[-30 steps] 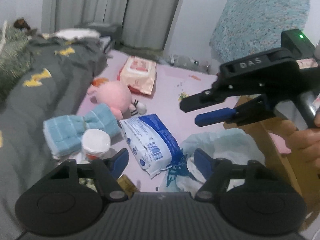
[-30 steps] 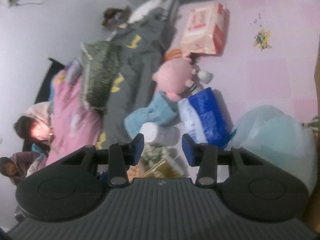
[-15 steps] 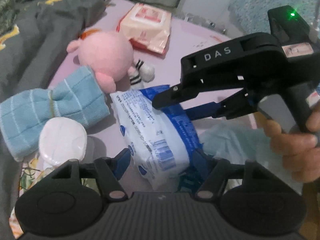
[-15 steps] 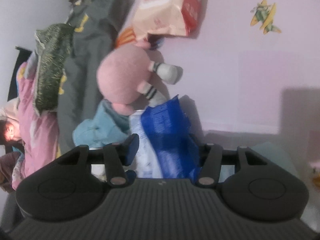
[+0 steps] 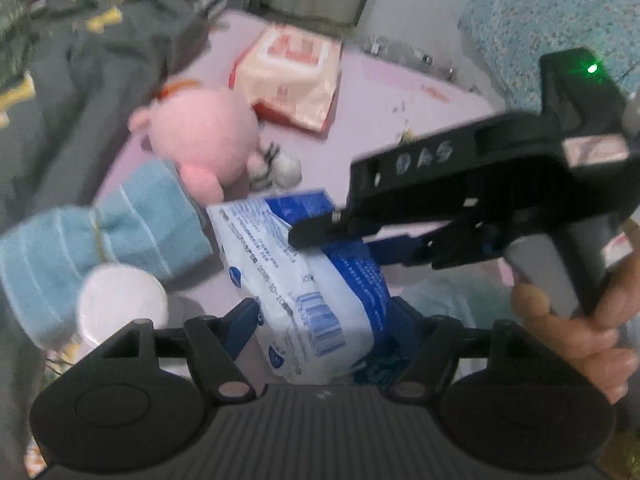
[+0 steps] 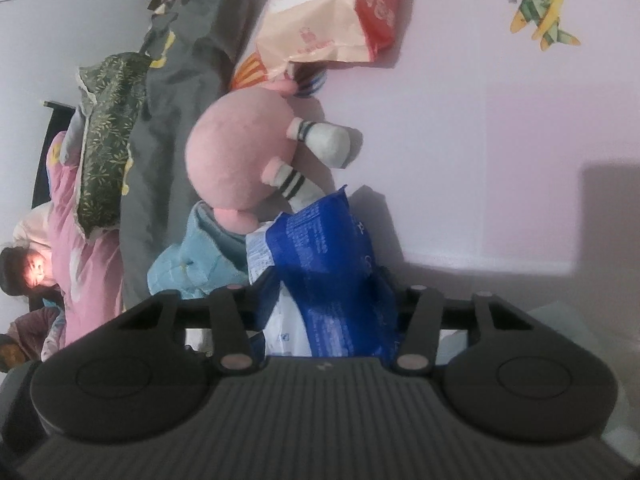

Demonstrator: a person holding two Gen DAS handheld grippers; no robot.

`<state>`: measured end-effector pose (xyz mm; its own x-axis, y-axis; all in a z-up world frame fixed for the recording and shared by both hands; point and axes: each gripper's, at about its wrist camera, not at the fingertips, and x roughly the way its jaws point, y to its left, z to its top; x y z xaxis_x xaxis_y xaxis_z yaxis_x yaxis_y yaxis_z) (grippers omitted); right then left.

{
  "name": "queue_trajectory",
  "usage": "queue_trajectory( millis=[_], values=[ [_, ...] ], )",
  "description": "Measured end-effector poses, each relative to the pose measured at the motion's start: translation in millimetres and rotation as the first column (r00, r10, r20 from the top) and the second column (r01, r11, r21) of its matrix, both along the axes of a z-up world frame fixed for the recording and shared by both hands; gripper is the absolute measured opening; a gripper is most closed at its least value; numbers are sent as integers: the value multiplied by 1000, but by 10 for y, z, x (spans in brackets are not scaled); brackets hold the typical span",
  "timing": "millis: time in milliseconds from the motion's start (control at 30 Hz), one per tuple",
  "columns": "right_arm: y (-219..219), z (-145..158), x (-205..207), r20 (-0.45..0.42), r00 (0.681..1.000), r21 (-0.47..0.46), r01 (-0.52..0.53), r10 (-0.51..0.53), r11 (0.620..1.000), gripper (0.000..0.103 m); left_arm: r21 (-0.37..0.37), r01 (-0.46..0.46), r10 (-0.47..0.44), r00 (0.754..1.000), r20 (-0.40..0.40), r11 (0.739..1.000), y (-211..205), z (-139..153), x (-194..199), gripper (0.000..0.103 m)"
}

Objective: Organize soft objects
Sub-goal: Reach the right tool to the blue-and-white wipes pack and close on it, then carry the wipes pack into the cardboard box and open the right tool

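A blue and white soft pack (image 5: 304, 276) lies on the pink bed sheet (image 5: 384, 92). My left gripper (image 5: 324, 320) is open, its fingers on either side of the pack's near end. My right gripper (image 6: 332, 292) is open too, with the pack (image 6: 328, 264) between its fingers; in the left wrist view its fingers (image 5: 320, 234) straddle the pack from the right. A pink plush toy (image 5: 204, 140) with striped socks and a light blue towel (image 5: 108, 236) lie just left of the pack.
A peach and red wipes pack (image 5: 292, 76) lies further back. A white round lid (image 5: 120, 304) sits at the towel's near end. A grey blanket (image 5: 72, 80) covers the left. A pale bag (image 5: 460, 300) lies at the right. A teal pillow (image 5: 560, 20) leans on the wall.
Both grippers have moved closer to the blue and white pack. The right gripper's fingers have slid further over it and now straddle it.
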<state>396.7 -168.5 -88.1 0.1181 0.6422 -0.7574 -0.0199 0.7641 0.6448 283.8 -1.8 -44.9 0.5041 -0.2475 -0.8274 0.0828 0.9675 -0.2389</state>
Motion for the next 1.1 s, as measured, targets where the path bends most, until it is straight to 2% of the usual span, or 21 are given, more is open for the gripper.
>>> queue_trajectory(
  millis=[133,433,533,667,733,767,800,867,1000,1100],
  values=[
    [-15,203,-83,37,999,23,7,-7,1000,38,29,3,-6,996,93,1000,1,306,-122,72],
    [-272,921,-333,164,984,140,40,-63,989,37,73,11,-30,965,262,997,-251,989,-494,72],
    [-523,1190,-524,208,973,176,64,-101,982,37,70,52,-71,946,317,996,-465,1212,-666,72],
    [-982,1472,-868,256,953,200,112,-162,973,37,62,158,-169,908,384,986,-919,1460,-879,70],
    [-1255,1557,-1056,267,943,222,140,-199,965,34,4,275,-257,892,371,961,-1167,1523,-936,67],
    [-1419,1589,-1164,259,940,257,152,-219,954,28,-39,332,-298,888,349,943,-1330,1532,-953,67],
    [-1563,1616,-1264,250,939,292,160,-236,943,17,-55,371,-333,880,338,927,-1486,1529,-977,67],
    [-1844,1710,-1504,282,917,291,199,-283,936,16,-34,428,-393,856,335,903,-1786,1512,-1029,63],
    [-2432,1713,-1886,286,878,270,310,-383,912,17,-49,455,-411,841,351,889,-1894,1492,-1111,62],
    [-2734,1642,-2038,272,862,255,364,-428,896,17,-1,405,-377,851,365,914,-1663,1440,-1149,66]
  ],
)
